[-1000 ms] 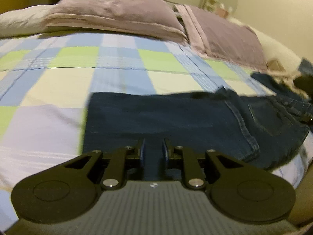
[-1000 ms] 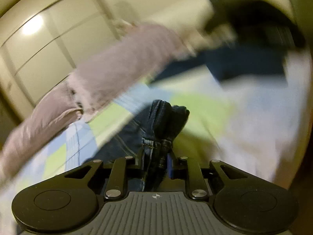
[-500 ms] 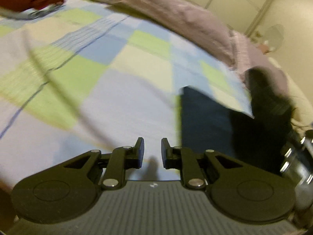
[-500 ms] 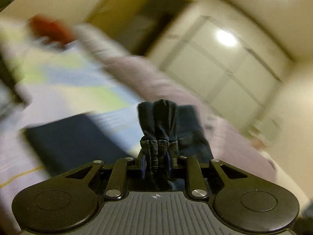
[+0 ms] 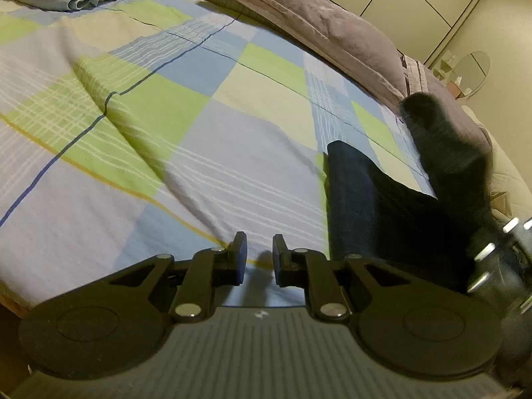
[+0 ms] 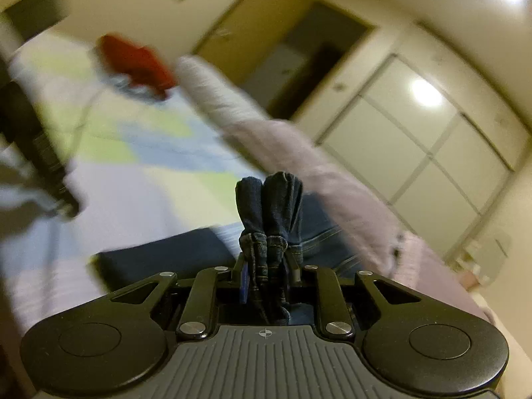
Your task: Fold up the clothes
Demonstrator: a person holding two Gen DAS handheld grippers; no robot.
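The right gripper [image 6: 267, 266], angled slightly downward, clamps a bunched fold of the dark jeans [image 6: 269, 206] lifted above the checked bedspread [image 5: 199, 116], while the left gripper [image 5: 259, 256], just narrowed, hovers empty beside the flat denim.

Both grippers, left [image 5: 259, 259] & right [image 6: 267, 277], were matte black w/ ribbed grey bases, silver screws, round discs.

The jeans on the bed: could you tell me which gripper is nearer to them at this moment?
Right. The right gripper is clamped on a bunched fold of the jeans. The left gripper is empty, jaws slightly apart over the checked bedspread, beside the jeans.
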